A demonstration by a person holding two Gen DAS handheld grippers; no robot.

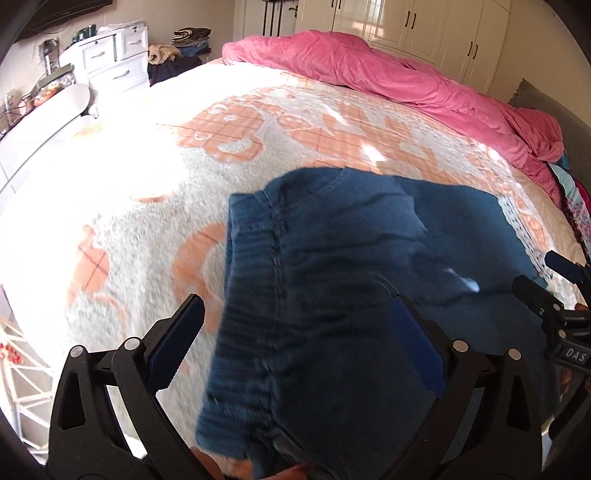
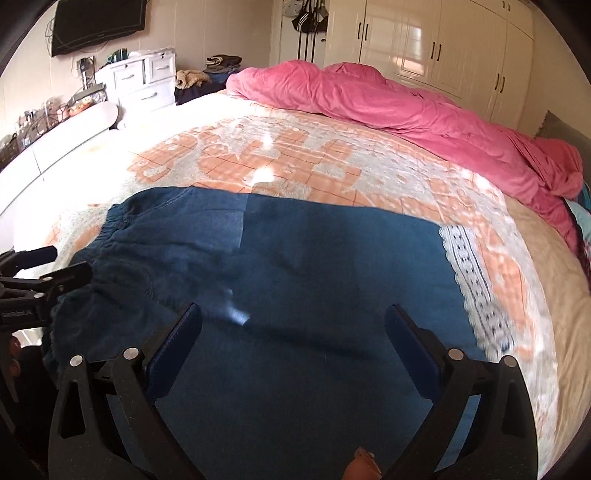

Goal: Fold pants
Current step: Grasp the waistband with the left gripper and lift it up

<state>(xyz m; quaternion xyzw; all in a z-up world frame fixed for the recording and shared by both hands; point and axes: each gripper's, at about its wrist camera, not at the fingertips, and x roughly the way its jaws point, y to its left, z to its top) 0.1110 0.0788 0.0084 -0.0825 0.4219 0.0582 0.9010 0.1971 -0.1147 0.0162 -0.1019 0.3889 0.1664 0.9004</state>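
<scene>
Dark blue pants [image 2: 314,266] lie flat on the bed, the elastic waistband [image 2: 122,221] to the left and a white lace hem [image 2: 476,288] to the right. In the left wrist view the waistband [image 1: 255,295] runs down the middle between the fingers. My left gripper [image 1: 295,314] is open above the waistband end; it also shows at the left edge of the right wrist view [image 2: 55,264]. My right gripper [image 2: 293,325] is open above the middle of the pants; it also shows at the right edge of the left wrist view [image 1: 546,273]. Neither holds cloth.
The bed has a white and orange patterned blanket [image 2: 295,155]. A bunched pink duvet [image 2: 406,107] lies along the far side. White drawers [image 2: 144,77] and a cluttered counter [image 2: 55,122] stand at the left, wardrobes [image 2: 443,48] behind, a TV [image 2: 96,22] on the wall.
</scene>
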